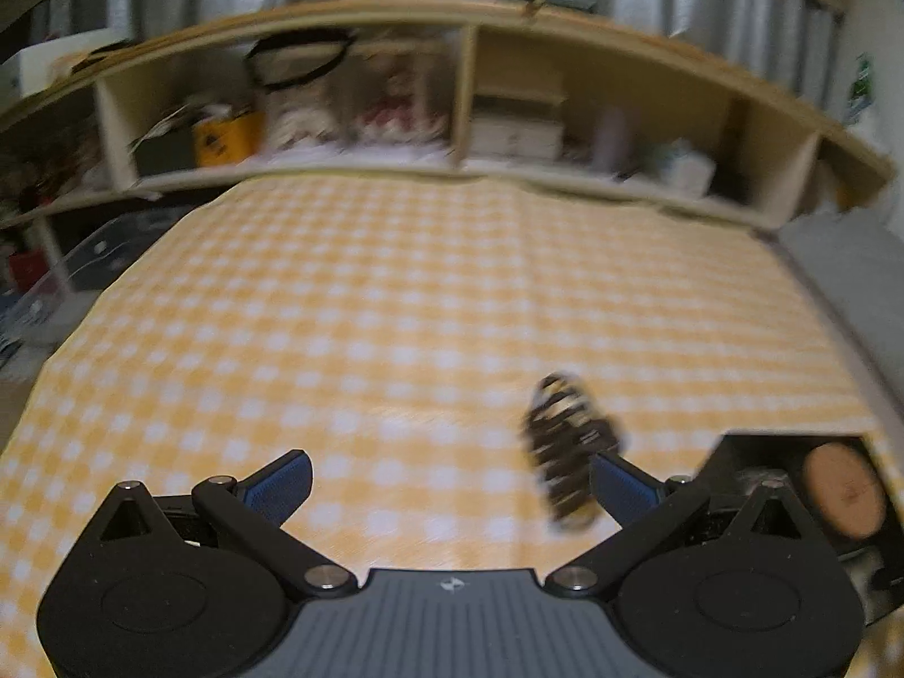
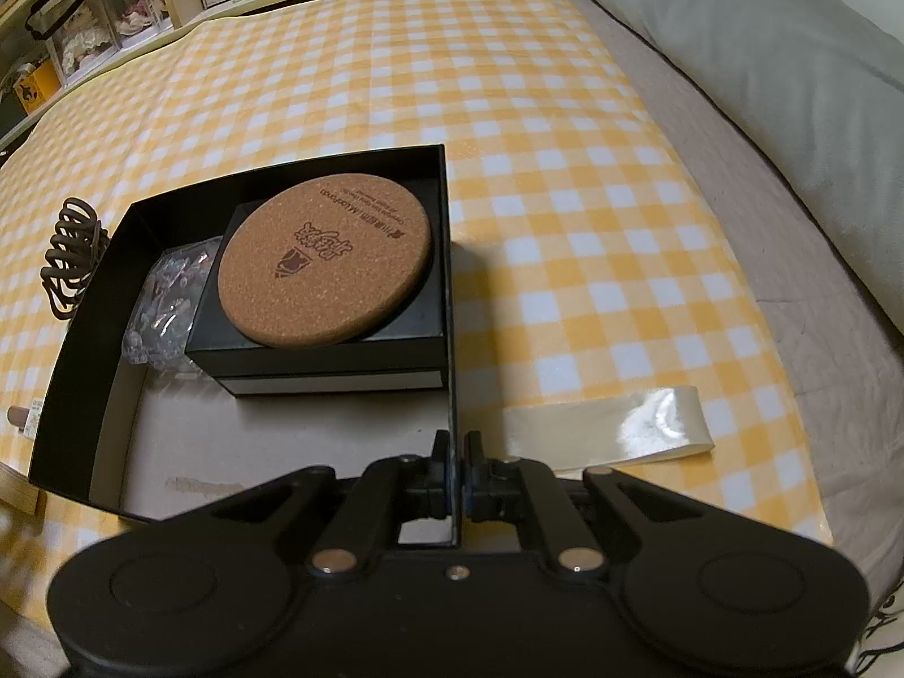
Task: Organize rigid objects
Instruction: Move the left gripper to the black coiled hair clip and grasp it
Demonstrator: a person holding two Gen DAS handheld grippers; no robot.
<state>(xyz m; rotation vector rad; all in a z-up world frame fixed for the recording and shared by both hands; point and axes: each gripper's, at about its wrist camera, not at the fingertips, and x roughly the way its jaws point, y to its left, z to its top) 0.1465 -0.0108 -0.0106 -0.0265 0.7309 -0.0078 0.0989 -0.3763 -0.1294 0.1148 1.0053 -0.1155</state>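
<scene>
A dark brown hair claw clip (image 1: 565,446) lies on the yellow checked cloth, just ahead of my left gripper's right fingertip; it also shows in the right wrist view (image 2: 70,254). My left gripper (image 1: 452,483) is open and empty. My right gripper (image 2: 453,452) is shut on the right wall of an open black box (image 2: 79,333). Inside the box sit a smaller black box (image 2: 316,339) with a round cork coaster (image 2: 325,260) on top, and a clear plastic bag (image 2: 164,299). The box and coaster (image 1: 844,489) show at the left wrist view's right edge.
A wooden shelf unit (image 1: 463,96) full of items runs along the far edge. A grey pillow (image 2: 791,85) lies to the right. A strip of glossy tape (image 2: 610,424) lies on the cloth right of the box. A small object (image 2: 22,415) sits left of the box.
</scene>
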